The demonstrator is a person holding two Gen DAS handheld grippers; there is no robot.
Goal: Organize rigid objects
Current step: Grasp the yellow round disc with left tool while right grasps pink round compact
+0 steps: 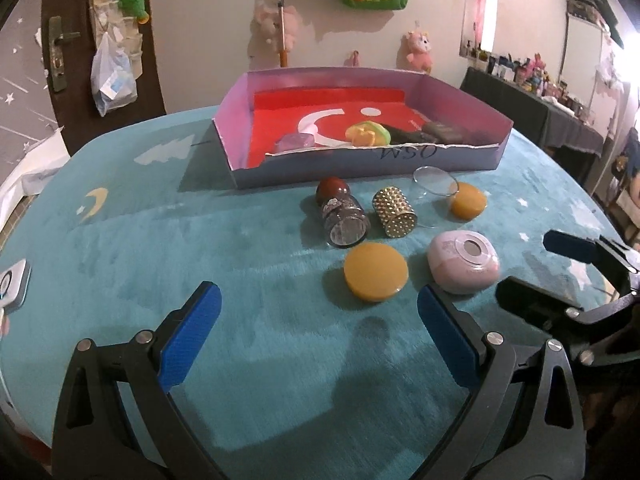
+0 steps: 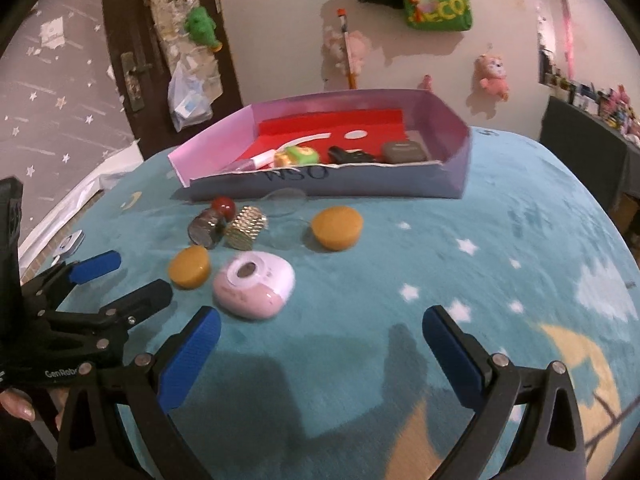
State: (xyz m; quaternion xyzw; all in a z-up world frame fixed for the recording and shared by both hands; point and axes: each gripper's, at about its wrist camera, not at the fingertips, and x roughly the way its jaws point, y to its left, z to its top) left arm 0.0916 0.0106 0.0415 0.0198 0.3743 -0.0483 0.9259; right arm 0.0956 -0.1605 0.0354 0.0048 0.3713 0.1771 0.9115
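I am holding the left hand-held gripper point(image 1: 319, 334) wide apart and empty, low in the left wrist frame, hovering over the teal star-patterned blanket point(image 1: 200, 260). The right hand-held gripper point(image 2: 322, 346) is gaping just as wide, gripping nothing. Ahead of both, at mid-frame, loose items are lying just before the cardboard box point(image 1: 400, 164): a near yellow disc point(image 1: 376, 271), a pink rounded device point(image 1: 464, 262) beside it, a dark jar with a red cap point(image 1: 342, 216) lying on its side, a gold studded cylinder point(image 1: 394, 212), a clear lens point(image 1: 436, 181) and a far yellow disc point(image 1: 468, 201). Inside the box, a green-and-yellow toy point(image 1: 368, 133) and some dark items are sitting on the red lining.
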